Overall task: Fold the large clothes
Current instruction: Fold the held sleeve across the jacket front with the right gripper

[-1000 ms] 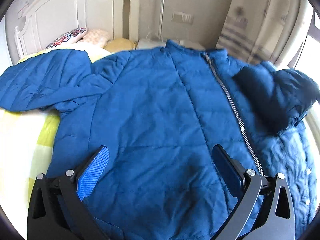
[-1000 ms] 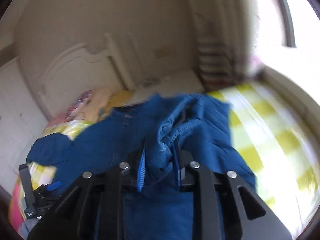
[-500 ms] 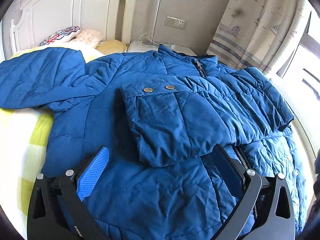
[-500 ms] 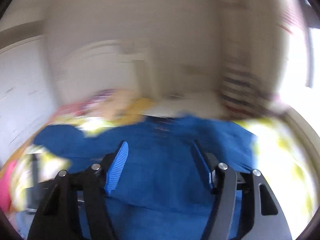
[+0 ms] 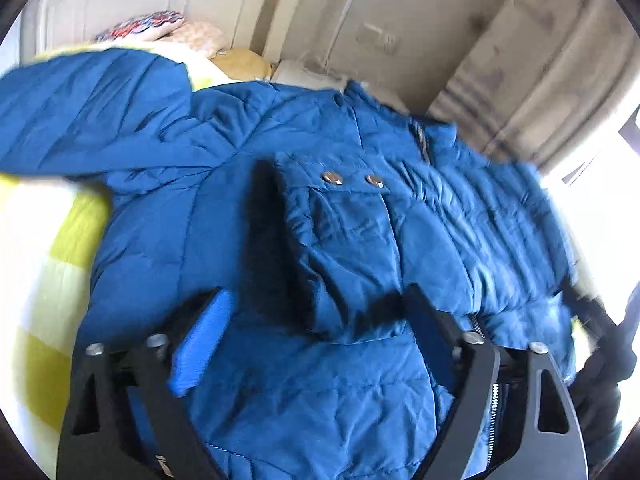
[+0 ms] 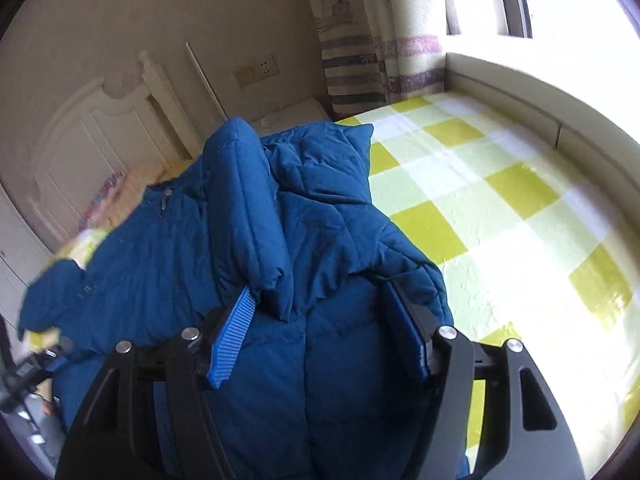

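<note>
Blue jacket [image 5: 340,240] flat on bed [image 6: 500,200]; both claws open.

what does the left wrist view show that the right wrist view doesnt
Only the left wrist view shows the two snap buttons on the folded-over sleeve, and the outstretched sleeve. Only the right wrist view shows the open stretch of checked bedspread and the window ledge. Both show the blue jacket, the headboard, and an open gripper, left gripper and right gripper, holding nothing.
</note>
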